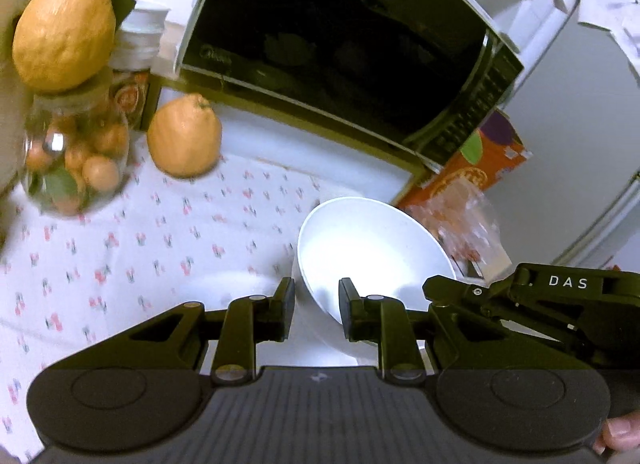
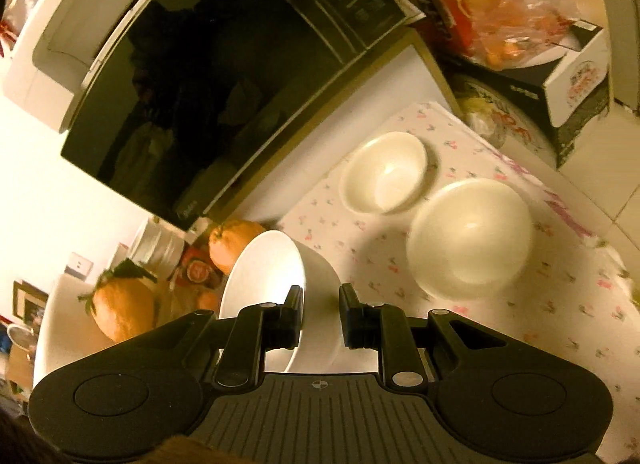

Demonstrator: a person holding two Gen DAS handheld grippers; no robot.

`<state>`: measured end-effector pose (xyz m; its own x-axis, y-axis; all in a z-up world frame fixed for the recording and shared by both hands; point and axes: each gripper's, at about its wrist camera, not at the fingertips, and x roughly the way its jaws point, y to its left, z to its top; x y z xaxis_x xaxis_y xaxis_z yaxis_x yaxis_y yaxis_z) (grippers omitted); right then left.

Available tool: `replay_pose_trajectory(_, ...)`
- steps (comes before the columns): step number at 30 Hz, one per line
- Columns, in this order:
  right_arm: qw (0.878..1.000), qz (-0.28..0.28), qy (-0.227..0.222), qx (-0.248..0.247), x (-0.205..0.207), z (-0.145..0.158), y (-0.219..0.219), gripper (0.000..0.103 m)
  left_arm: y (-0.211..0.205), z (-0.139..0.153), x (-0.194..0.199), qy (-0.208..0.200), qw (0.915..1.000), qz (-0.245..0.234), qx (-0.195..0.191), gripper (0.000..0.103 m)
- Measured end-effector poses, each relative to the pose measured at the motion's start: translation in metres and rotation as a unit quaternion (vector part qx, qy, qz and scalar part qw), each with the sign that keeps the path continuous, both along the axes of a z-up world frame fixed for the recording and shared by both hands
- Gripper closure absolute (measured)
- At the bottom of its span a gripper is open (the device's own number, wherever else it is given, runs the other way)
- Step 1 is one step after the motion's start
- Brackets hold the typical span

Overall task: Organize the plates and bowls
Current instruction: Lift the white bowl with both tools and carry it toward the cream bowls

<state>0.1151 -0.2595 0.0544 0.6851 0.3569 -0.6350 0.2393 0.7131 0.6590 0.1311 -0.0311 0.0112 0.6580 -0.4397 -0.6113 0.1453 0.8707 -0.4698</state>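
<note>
Two grippers, one white bowl [image 1: 372, 252] — left gripper [image 1: 316, 306] pinches its rim, right gripper [image 2: 322, 312] clamps the opposite wall, tilted above the floral cloth [image 2: 500, 328]; two more bowls [image 2: 470, 238] sit ahead-right of it.

The held bowl [image 1: 372, 252] at lower centre of the left wrist view looks like glossy white ceramic, smooth, with a bright glare inside. The two bowls [image 2: 386, 171] [image 2: 470, 238] at centre right of the right wrist view share that shiny glaze. Under them the tablecloth [image 1: 160, 232] is matt printed cloth. The microwave door [image 1: 340, 47] is dark mirror-like glass (it reflects the room). The jar [image 1: 76, 151] at left is clear glass, and the fruit [image 1: 184, 135] beside it has dimpled, dull skin. Both grippers [image 1: 316, 314] [image 2: 321, 316] are matt black plastic with small metal pins.
</note>
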Motion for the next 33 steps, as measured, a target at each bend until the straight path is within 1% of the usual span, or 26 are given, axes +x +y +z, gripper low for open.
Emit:
replay_pose_trajectory(7,1.0,-0.015,0.015,0.007,-0.034,-0.015,-0.025,0.084,-0.011,-0.012,-0.029,0.019,0.999,-0.039,-0.003,0.081)
replay_pose_trajectory(11,1.0,-0.018,0.015,-0.002,-0.049,-0.02,-0.037,0.084,-0.021,-0.017,-0.038,0.024,0.9979,-0.059,-0.003,0.081)
replay_pose_trajectory(14,1.0,-0.019,0.015,-0.012,-0.056,-0.022,-0.047,0.084,-0.028,-0.023,-0.04,0.039,0.9965,-0.073,-0.013,0.081)
replay_pose_trajectory(19,0.999,-0.023,0.024,-0.016,-0.06,-0.026,-0.067,0.083,-0.04,-0.03,-0.046,0.05,0.9943,-0.089,-0.029,0.08)
replay_pose_trajectory(24,0.998,-0.035,0.055,-0.004,-0.057,-0.045,-0.085,0.083,-0.057,-0.037,-0.051,0.051,0.9934,-0.102,-0.012,0.08)
replay_pose_trajectory(27,0.996,-0.038,0.074,-0.015,-0.055,-0.054,-0.09,0.083,-0.068,-0.043,-0.052,0.057,0.9927,-0.106,-0.004,0.08)
replay_pose_trajectory(33,0.994,-0.042,0.096,-0.027,-0.053,-0.065,-0.1,0.083,-0.087,-0.05,-0.057,0.057,0.9903,-0.122,0.036,0.08)
